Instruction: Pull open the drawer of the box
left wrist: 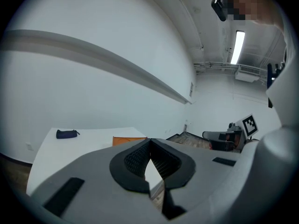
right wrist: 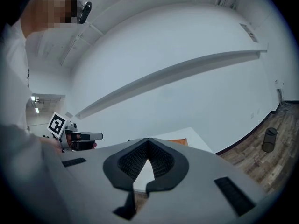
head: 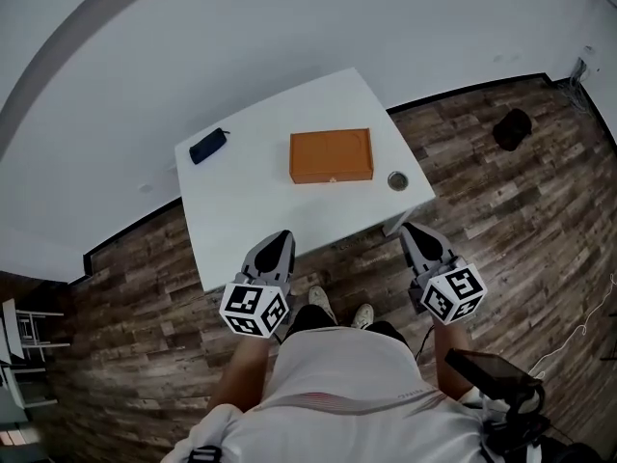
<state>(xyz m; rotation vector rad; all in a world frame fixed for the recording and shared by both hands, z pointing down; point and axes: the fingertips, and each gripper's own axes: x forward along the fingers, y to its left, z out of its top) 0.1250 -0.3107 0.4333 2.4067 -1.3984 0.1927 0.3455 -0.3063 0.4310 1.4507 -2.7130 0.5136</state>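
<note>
The table (head: pixel 231 220) is topped in smooth matt white; the box (head: pixel 331 155) is finished matt orange; the floor (head: pixel 501 201) is laid in grained wood planks.

The head view looks steeply down from high above onto the white tabletop (head: pixel 246 215), the orange box (head: pixel 331 155) and the floor (head: pixel 501 210). The left gripper view rides close behind the left tongs (left wrist: pixel 149 141) and the right gripper view behind the right tongs (right wrist: pixel 148 140). Both face almost level across the tabletop toward the wall (left wrist: pixel 70 92). All three views share the tabletop and box.
</note>
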